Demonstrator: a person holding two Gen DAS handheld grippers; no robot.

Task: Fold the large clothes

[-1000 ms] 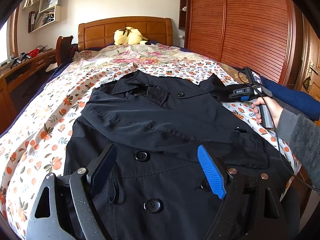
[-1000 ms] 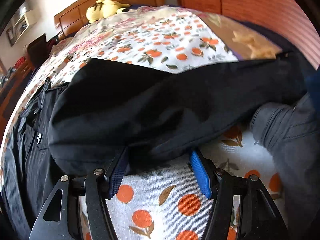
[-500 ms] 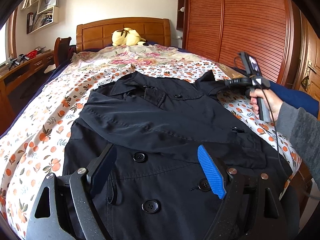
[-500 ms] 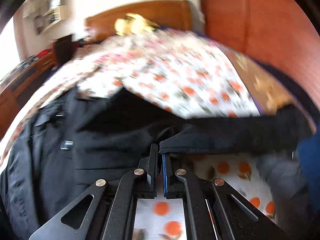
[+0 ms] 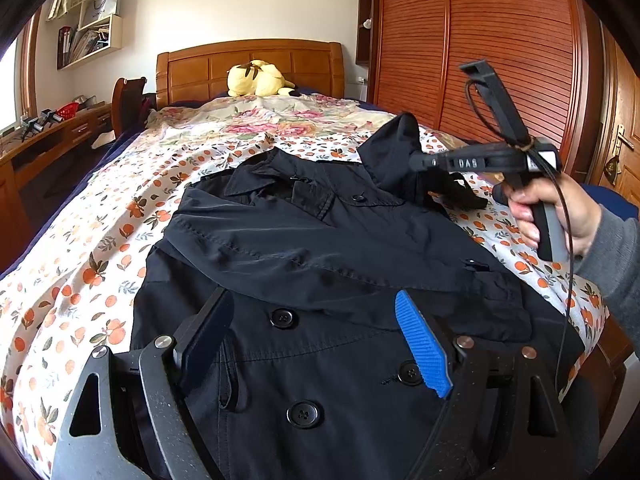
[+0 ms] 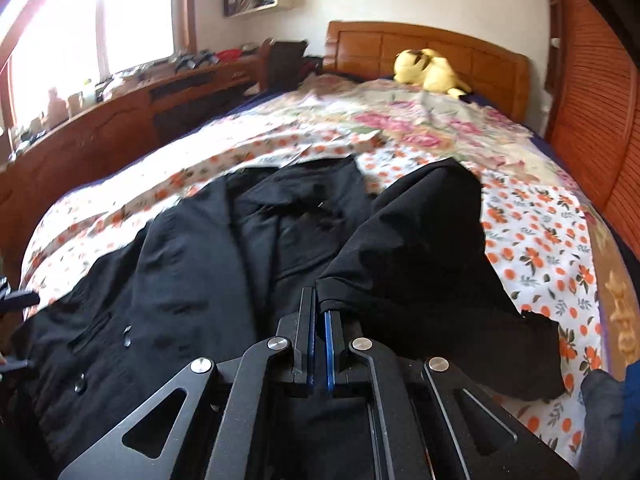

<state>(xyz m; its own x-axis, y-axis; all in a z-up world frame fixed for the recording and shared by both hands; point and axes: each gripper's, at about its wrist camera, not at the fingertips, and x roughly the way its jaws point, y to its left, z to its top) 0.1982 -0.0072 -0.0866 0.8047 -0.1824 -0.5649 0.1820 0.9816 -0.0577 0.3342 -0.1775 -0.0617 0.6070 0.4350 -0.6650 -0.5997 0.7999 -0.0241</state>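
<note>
With the black coat (image 5: 320, 264) spread on the bed (image 5: 100, 248), the right gripper (image 6: 319, 312) pinches its sleeve (image 6: 420, 248); next, lay it across the chest. The left gripper (image 5: 320, 344) hovers wide, empty.

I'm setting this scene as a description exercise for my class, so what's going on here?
A person is folding a black button-front coat laid on a bed with an orange-flowered sheet. The right gripper is shut on the coat's black sleeve, lifted above the sheet towards the coat's body. The left gripper hovers open over the coat's front, holding nothing.
</note>
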